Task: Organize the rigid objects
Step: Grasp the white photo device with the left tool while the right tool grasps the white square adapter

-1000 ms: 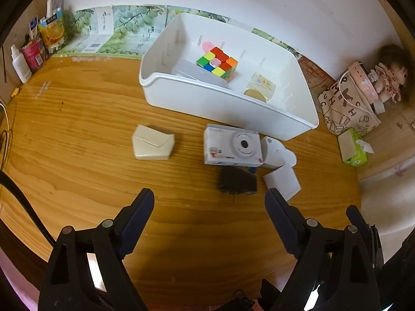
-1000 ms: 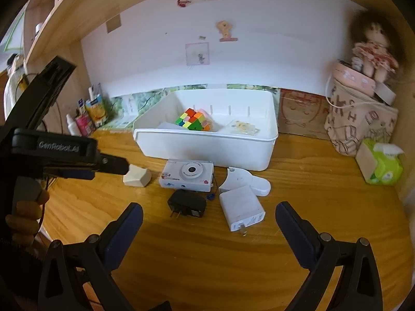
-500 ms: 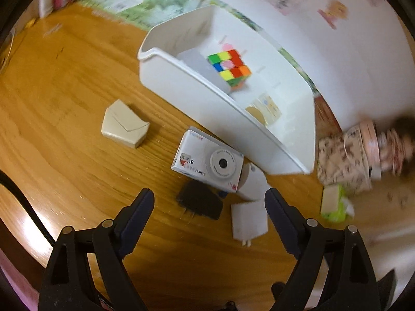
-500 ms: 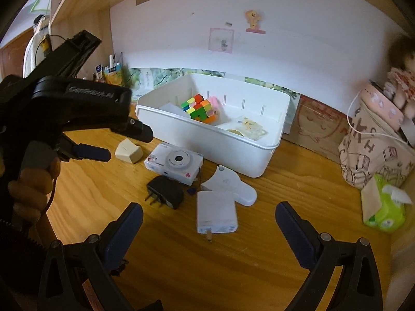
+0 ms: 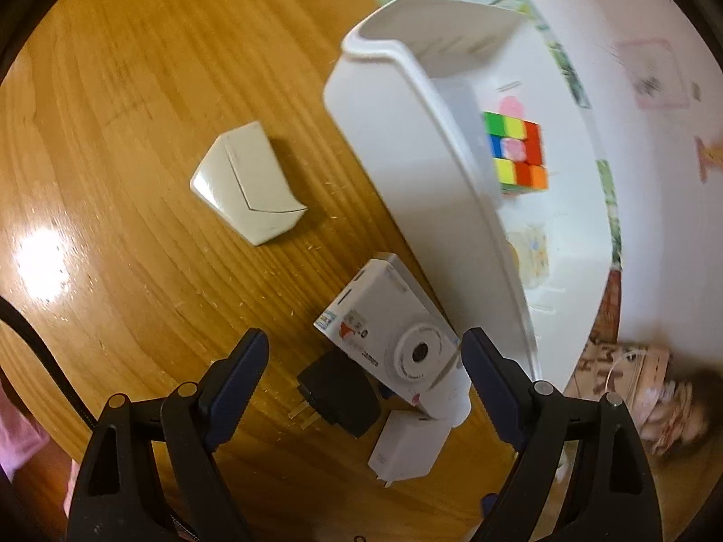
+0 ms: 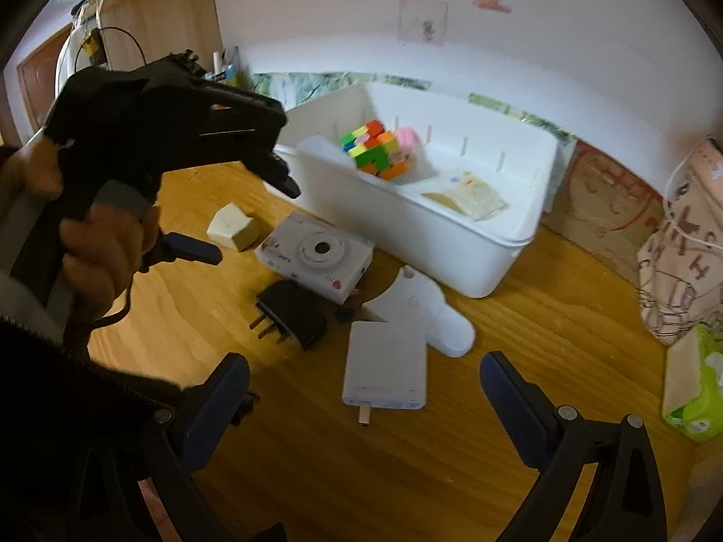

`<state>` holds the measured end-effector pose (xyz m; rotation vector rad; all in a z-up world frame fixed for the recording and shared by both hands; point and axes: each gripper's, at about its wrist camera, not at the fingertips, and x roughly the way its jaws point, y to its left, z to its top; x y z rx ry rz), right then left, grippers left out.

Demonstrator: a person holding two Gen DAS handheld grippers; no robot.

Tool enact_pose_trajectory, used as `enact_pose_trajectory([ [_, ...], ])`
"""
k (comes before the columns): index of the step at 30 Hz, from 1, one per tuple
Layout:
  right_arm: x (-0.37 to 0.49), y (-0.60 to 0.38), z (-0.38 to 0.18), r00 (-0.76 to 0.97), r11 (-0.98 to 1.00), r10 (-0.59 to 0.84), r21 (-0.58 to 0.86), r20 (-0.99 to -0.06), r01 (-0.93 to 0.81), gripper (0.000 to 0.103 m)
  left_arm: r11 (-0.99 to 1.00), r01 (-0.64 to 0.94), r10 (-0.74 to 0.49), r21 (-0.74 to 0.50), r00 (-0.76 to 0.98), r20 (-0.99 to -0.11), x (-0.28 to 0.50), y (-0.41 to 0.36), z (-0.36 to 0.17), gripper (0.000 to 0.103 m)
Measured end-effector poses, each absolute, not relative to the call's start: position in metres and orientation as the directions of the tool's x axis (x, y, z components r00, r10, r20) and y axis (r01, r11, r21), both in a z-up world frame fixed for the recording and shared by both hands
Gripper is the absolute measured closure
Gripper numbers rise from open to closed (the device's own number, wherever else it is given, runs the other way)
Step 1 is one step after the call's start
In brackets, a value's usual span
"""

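Currently we have both tools over the wooden tabletop (image 6: 519, 429), nothing gripped. Our left hand-held gripper (image 5: 363, 361) has its jaws spread wide, angled down at the white camera (image 5: 393, 329); the camera sits between the finger tips in view but the pads are clear of it. Our right hand-held gripper (image 6: 363, 384) is also wide open and empty, with the white charger brick (image 6: 386, 372) lying between its fingers on the wood, not touched.

Landmark is the white bin (image 6: 429, 235). Inside it we see a colour puzzle cube (image 6: 375, 156) and a flat yellowish packet (image 6: 467, 198). The camera lies on the tabletop just in front of the bin's near wall, lens up. The black plug adapter (image 6: 293, 316) sits on the camera's near side, touching or almost touching it. A white curved piece (image 6: 429, 316) lies in front of the bin beside the camera, with the charger brick just beside it, farther from the bin. A cream faceted box (image 5: 251, 192) lies in front of the bin too, well apart from the camera.

From the right wrist view, a hand (image 6: 104, 244) holds the left tool's handle.
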<state>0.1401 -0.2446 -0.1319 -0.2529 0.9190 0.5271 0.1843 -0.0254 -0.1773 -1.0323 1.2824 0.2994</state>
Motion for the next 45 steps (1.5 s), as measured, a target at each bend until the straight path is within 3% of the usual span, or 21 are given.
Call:
enact_pose_trajectory([
  [20, 0.183, -0.236, -0.172, 0.329, 0.83, 0.331, 0.107, -0.884, -0.548, 0.001, 0.425, -0.771, -0.458, -0.474, 0.268, -0.848, 0.203, -0.024, -0.219, 0.014],
  [22, 0.186, -0.237, -0.177, 0.315, 0.834, 0.319, 0.107, -0.894, -0.541, 0.014, 0.416, -0.768, -0.476, -0.486, 0.272, -0.837, 0.203, -0.025, -0.222, 0.014],
  [27, 0.194, -0.24, -0.188, 0.267, 0.847, 0.308, 0.135, -0.913, -0.514, 0.023, 0.414, -0.754, -0.48, -0.51, 0.295, -0.826, 0.208, -0.028, -0.222, 0.016],
  [35, 0.196, -0.24, -0.193, 0.255, 0.853, 0.297, 0.135, -0.92, -0.504, 0.036, 0.387, -0.751, -0.496, -0.535, 0.32, -0.807, 0.215, -0.034, -0.223, 0.041],
  [39, 0.2, -0.246, -0.197, 0.249, 0.864, 0.283, 0.133, -0.926, -0.486, 0.046, 0.361, -0.749, -0.51, -0.556, 0.341, -0.79, 0.211, -0.027, -0.224, 0.045],
  [45, 0.199, -0.245, -0.199, 0.249, 0.861, 0.275, 0.123, -0.929, -0.494, 0.046, 0.334, -0.737, -0.513, -0.588, 0.381, -0.769, 0.205, -0.019, -0.221, 0.056],
])
